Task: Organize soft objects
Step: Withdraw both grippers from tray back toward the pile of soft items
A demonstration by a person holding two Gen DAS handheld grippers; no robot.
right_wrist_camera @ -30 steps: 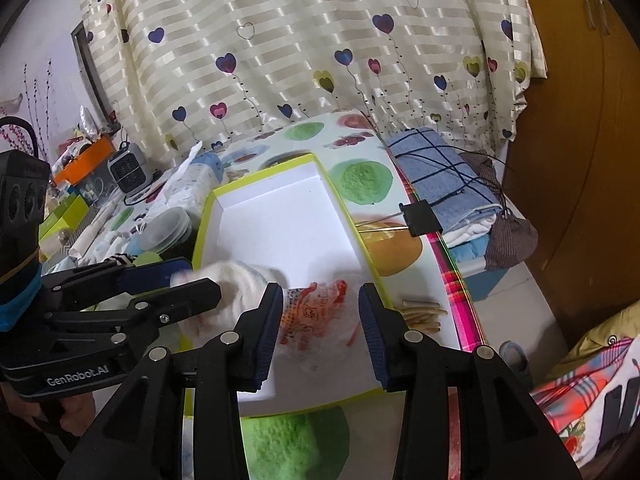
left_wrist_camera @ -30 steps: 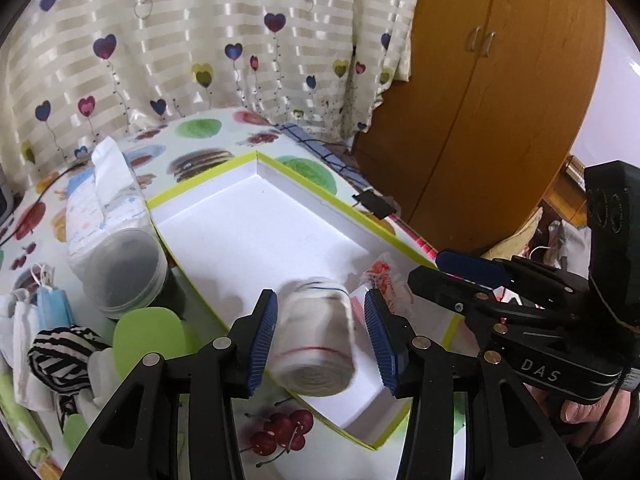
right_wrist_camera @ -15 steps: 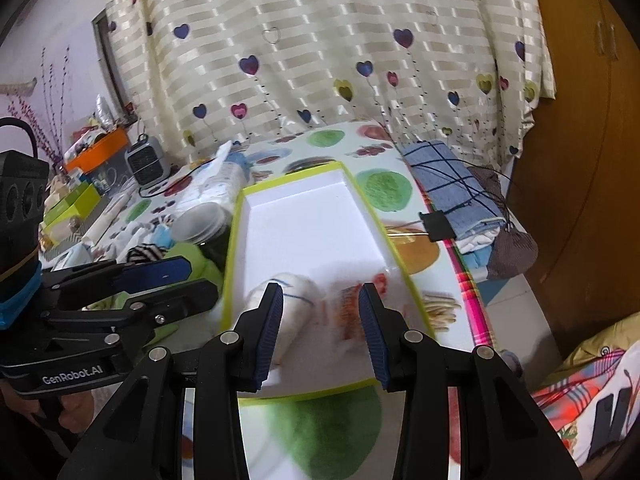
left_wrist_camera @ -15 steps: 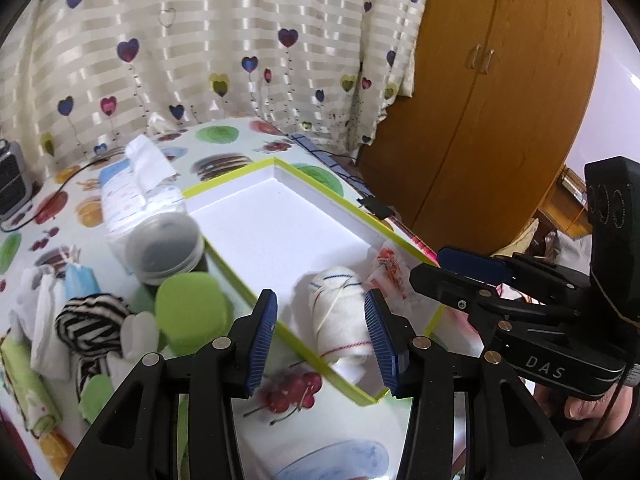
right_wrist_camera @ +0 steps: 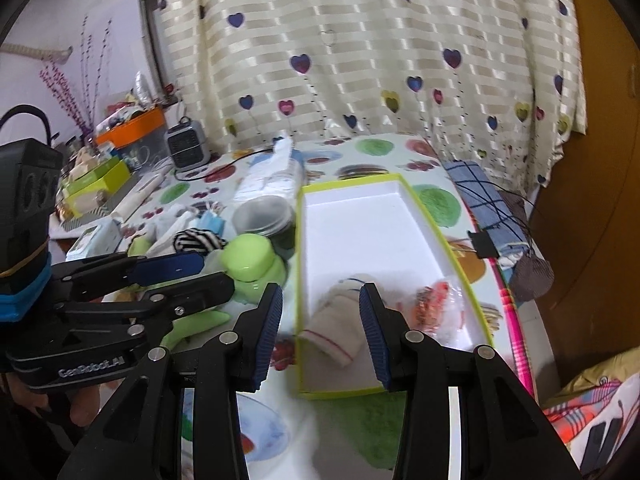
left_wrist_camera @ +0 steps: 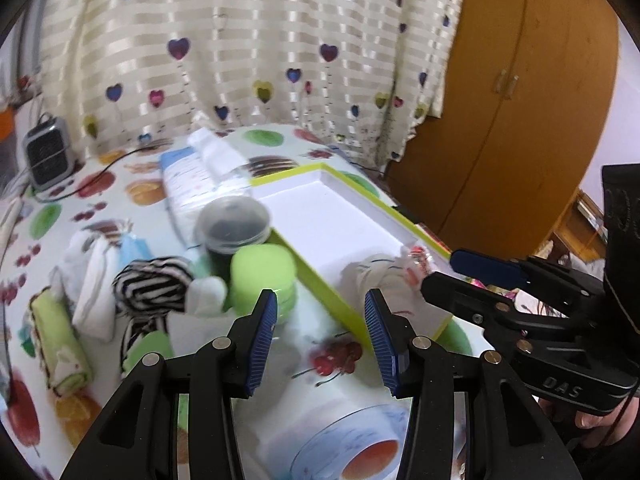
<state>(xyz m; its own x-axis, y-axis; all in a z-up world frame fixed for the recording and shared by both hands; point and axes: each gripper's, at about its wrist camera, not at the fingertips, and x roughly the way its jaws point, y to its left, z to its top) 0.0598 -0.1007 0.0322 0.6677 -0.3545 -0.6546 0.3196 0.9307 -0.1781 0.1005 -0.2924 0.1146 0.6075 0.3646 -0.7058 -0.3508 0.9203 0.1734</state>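
Your right tool (left_wrist_camera: 476,276) carries the letters "DAS" on its body, and your left tool (right_wrist_camera: 182,276) reads "GenRobot.AI". Take the green-rimmed white box (right_wrist_camera: 372,224) as your landmark: the rolled white sock (right_wrist_camera: 340,320) with its red and blue stripes lies inside it at the near end, and the crinkled red-printed packet (right_wrist_camera: 440,304) lies just beside it, toward the box's right wall. A second ago your left tool framed the sock and your right tool framed the packet; both have since pulled back from the box and now hang released with nothing between their pads, the right one's jaws having just widened. Left of the box on the counter (left_wrist_camera: 120,200) wait the striped black-and-white sock (left_wrist_camera: 152,284), a green lidded container (left_wrist_camera: 262,276) and a rolled green cloth (left_wrist_camera: 60,344).
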